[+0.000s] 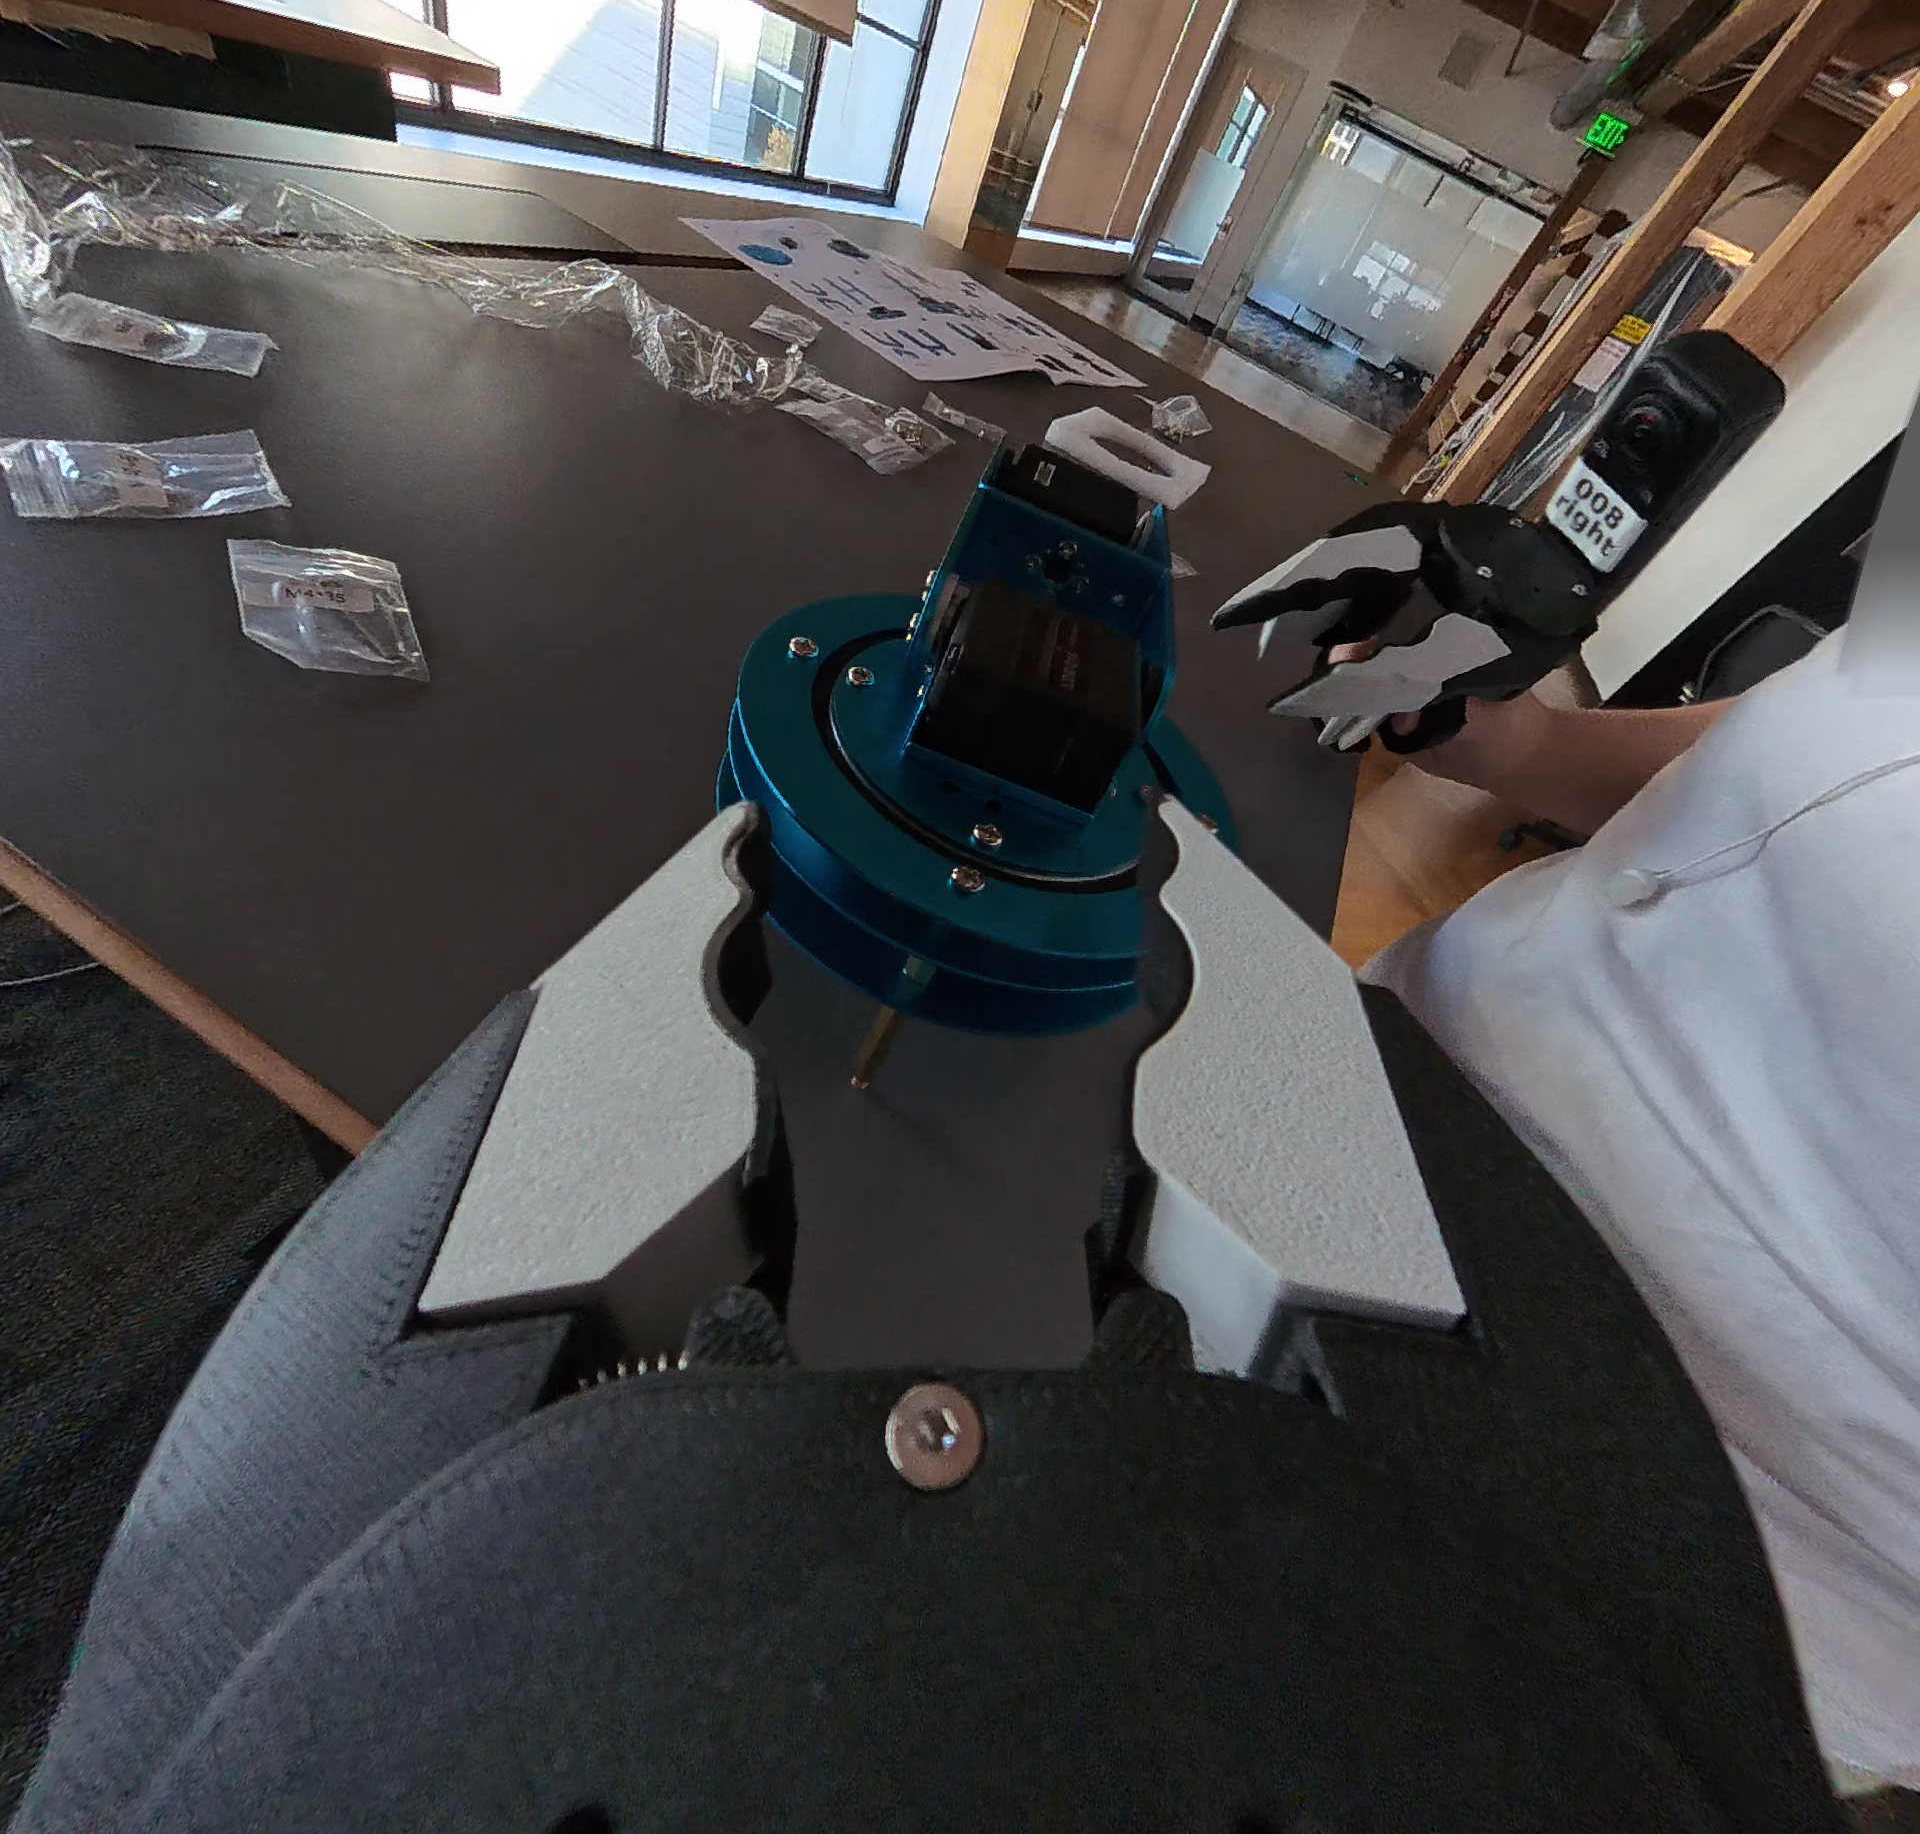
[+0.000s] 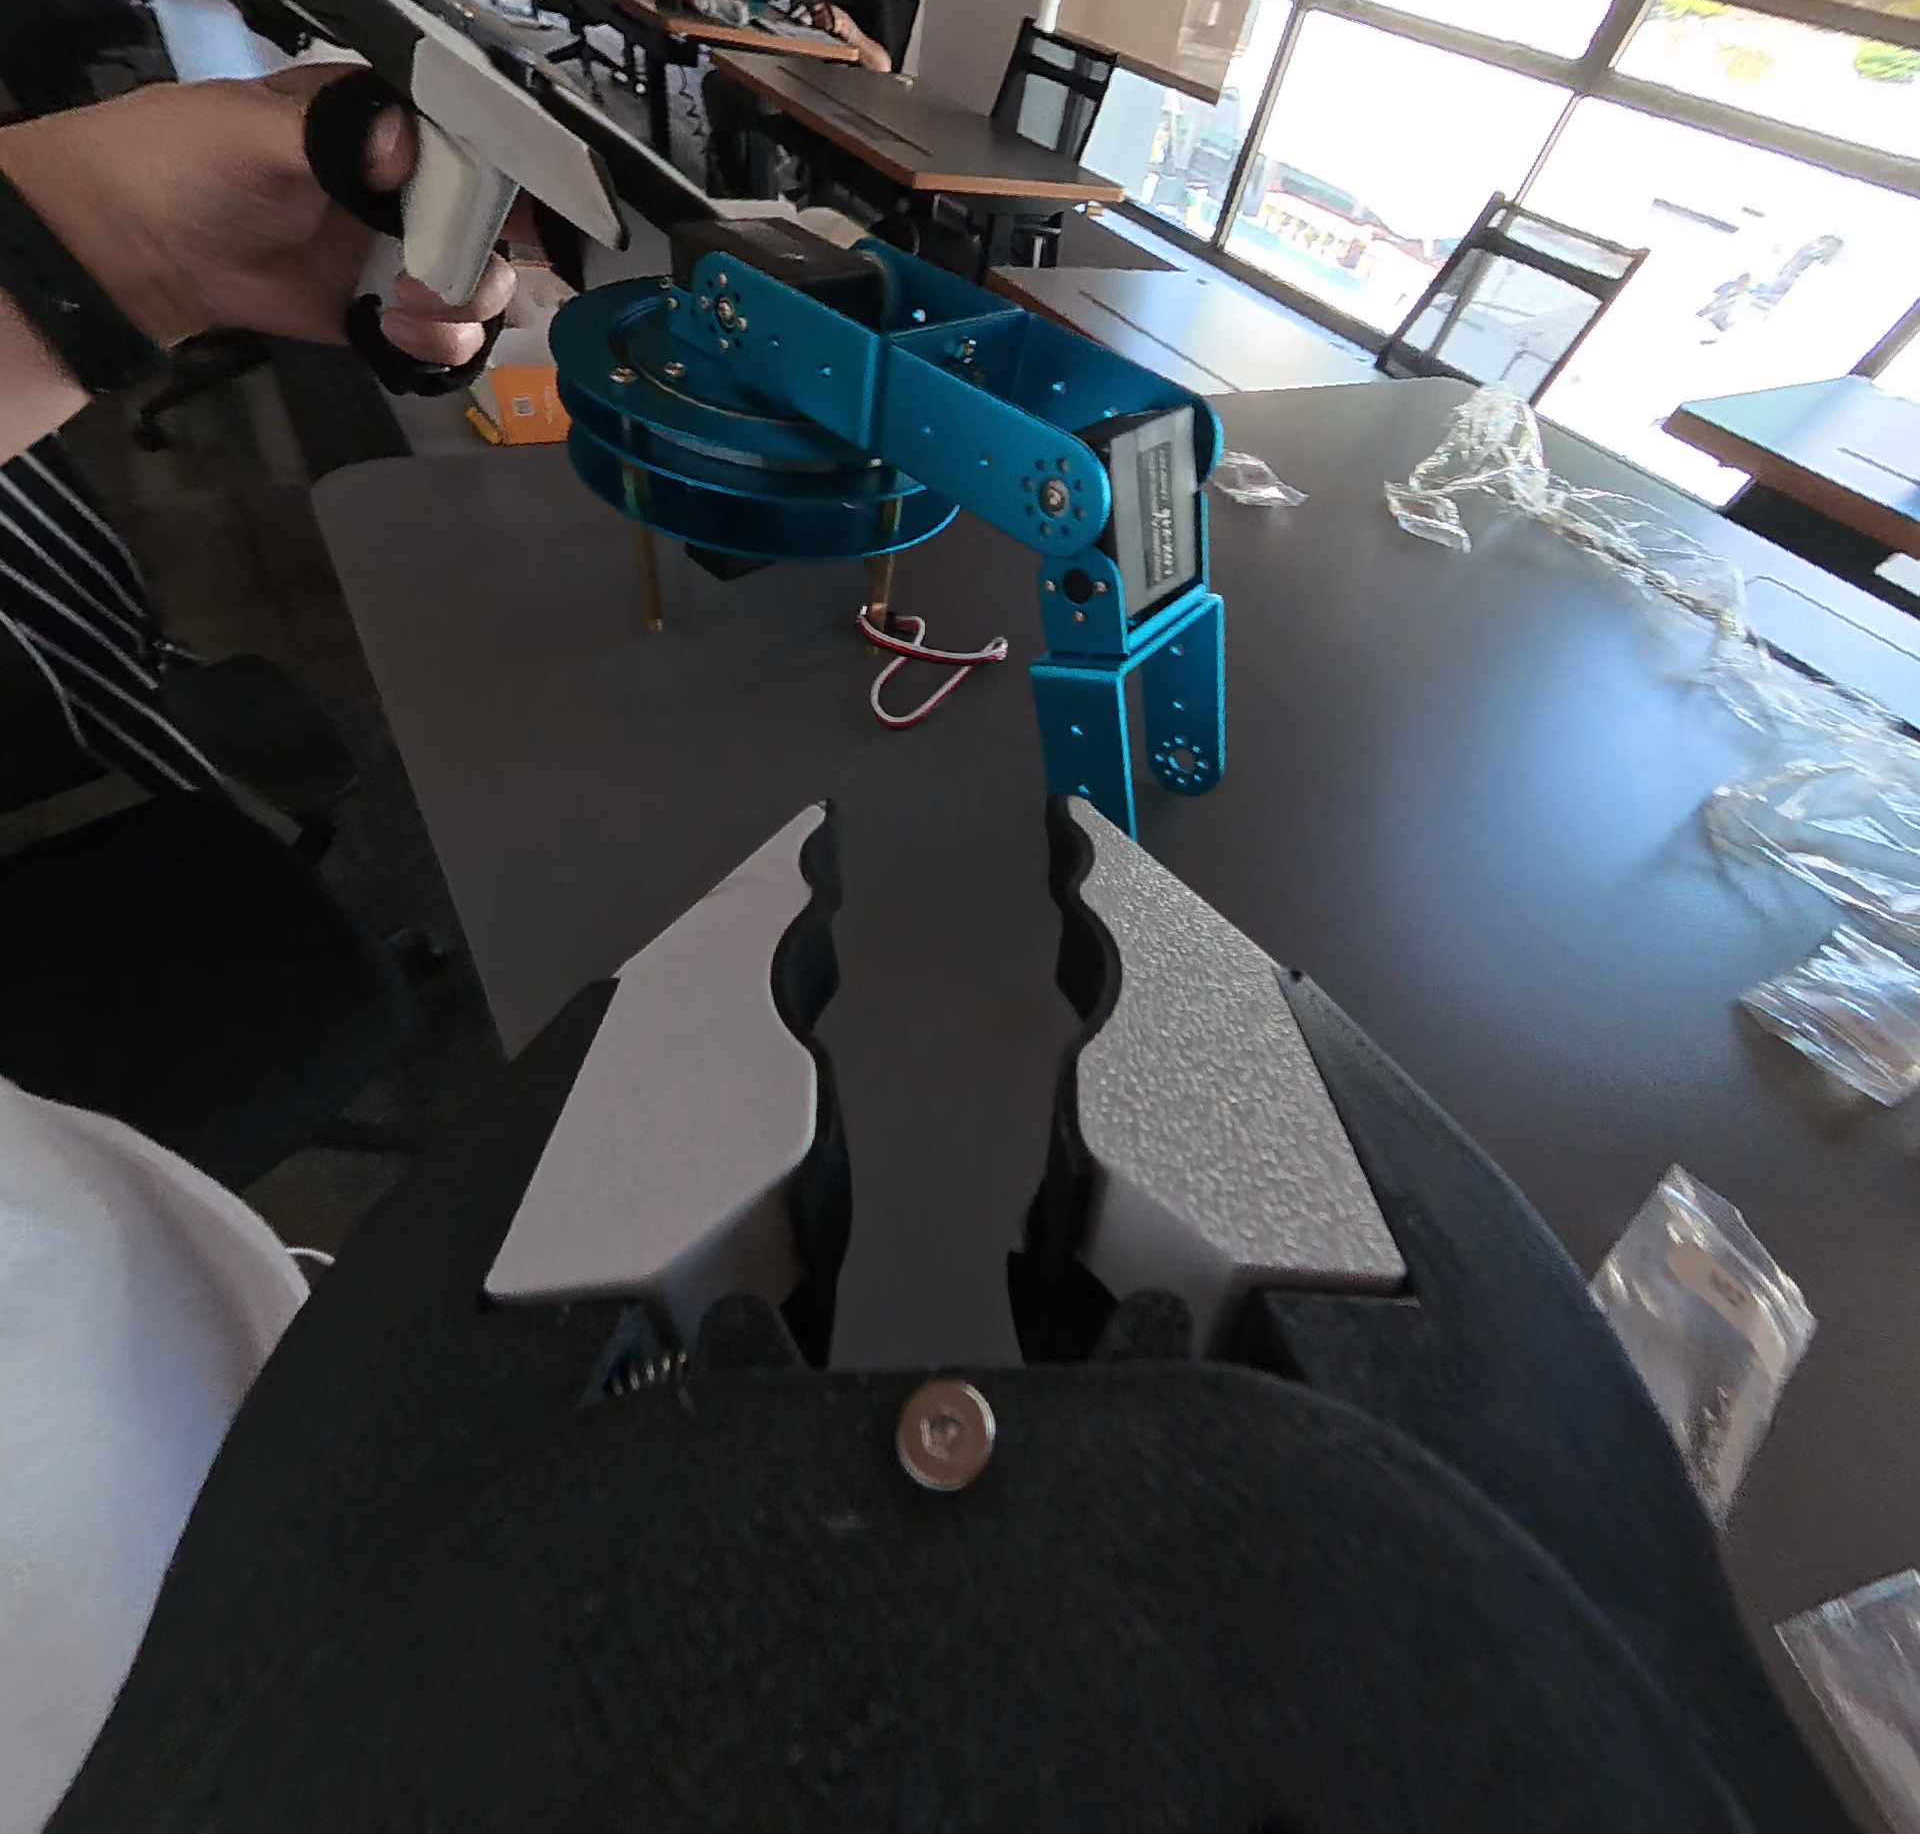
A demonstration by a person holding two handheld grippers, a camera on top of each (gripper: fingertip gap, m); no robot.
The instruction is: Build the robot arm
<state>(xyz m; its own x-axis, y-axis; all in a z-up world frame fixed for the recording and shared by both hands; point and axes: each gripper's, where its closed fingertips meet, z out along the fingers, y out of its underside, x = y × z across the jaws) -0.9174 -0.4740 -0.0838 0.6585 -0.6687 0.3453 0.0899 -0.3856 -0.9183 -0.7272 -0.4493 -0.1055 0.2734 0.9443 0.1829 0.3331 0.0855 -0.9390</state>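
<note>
Left wrist view: the left gripper has its jaws spread around the round base of a blue robot arm, pinching its rim above the dark table. The arm's links point away from the camera. The right gripper hovers to the right, jaws apart and empty.

Right wrist view: the right gripper is parted, holding nothing. The robot arm stretches rightward from its base, then bends down toward the table, its end bracket just beyond the right fingertip. Plastic bags lie at right.

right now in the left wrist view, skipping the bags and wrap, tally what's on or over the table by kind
grippers: 2 (left gripper, right gripper)
blue arm: 1
foam frame: 1
printed sheet: 1
total: 5
</note>
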